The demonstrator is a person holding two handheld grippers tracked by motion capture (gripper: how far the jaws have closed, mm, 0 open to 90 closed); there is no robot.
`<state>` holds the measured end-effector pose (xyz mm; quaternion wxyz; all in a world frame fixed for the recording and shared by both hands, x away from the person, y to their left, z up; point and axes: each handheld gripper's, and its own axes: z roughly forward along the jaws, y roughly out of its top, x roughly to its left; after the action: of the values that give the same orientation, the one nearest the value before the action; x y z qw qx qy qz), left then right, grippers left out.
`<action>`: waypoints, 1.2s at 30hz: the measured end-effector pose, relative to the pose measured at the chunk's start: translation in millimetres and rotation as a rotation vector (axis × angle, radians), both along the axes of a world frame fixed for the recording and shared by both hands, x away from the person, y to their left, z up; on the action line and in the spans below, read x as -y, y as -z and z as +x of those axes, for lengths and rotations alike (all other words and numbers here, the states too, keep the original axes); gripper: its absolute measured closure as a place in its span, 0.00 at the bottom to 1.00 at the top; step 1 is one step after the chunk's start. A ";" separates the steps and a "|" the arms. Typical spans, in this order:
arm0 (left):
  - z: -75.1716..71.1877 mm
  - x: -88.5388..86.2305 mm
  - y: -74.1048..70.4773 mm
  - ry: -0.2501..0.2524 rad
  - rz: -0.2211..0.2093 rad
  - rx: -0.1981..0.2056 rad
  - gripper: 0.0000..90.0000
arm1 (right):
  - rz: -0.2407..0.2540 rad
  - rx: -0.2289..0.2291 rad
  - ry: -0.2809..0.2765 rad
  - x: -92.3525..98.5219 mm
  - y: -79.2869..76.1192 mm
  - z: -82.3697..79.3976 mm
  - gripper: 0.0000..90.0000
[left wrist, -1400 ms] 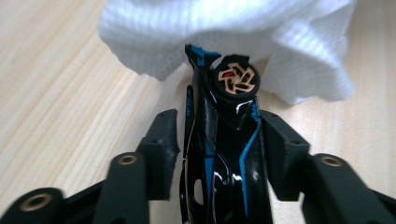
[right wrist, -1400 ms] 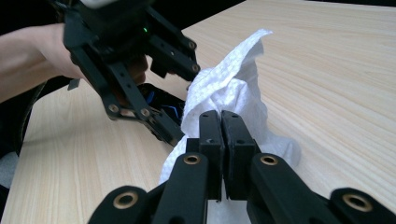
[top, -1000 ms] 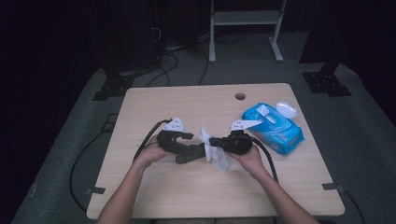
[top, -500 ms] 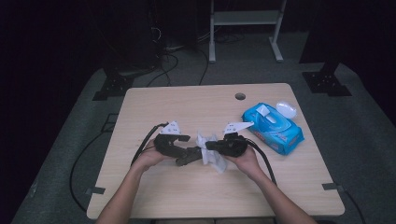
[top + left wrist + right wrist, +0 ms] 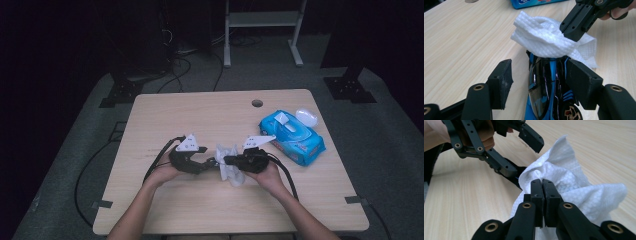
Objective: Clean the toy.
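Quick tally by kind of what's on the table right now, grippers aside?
Toy car, black and blue: 1
White wipe: 1
Blue wipes pack: 1
Total: 3

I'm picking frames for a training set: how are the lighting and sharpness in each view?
High view: table evenly lit, surroundings nearly black, detail soft. Left gripper view: white wipe sharp, glare streaks on the glossy blue toy car. Right gripper view: wipe crisp, near jaws slightly soft.
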<state>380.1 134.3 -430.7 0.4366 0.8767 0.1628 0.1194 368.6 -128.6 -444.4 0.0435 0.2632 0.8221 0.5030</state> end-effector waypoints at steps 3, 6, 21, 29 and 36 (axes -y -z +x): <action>-0.4 1.7 0.6 0.002 0.001 0.008 0.41 | -0.005 0.013 0.010 -0.1 0.6 -0.8 0.97; -1.2 3.0 1.9 0.001 -0.002 0.009 0.40 | -0.005 0.019 0.020 0.6 1.9 -3.0 0.97; -2.7 14.2 15.1 0.023 0.050 -0.009 0.38 | -0.034 0.001 0.033 5.5 13.3 -2.5 0.97; -6.0 25.4 25.7 0.036 0.114 -0.007 0.36 | -0.036 -0.022 0.059 11.6 18.3 0.4 0.97; -5.7 24.0 27.8 0.028 0.117 -0.009 0.37 | -0.024 -0.036 0.062 22.8 14.1 0.9 0.97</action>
<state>374.3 110.3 -458.5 0.3853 0.9036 0.1450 0.1185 369.5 -151.4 -458.5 0.0477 0.2969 0.8202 0.4867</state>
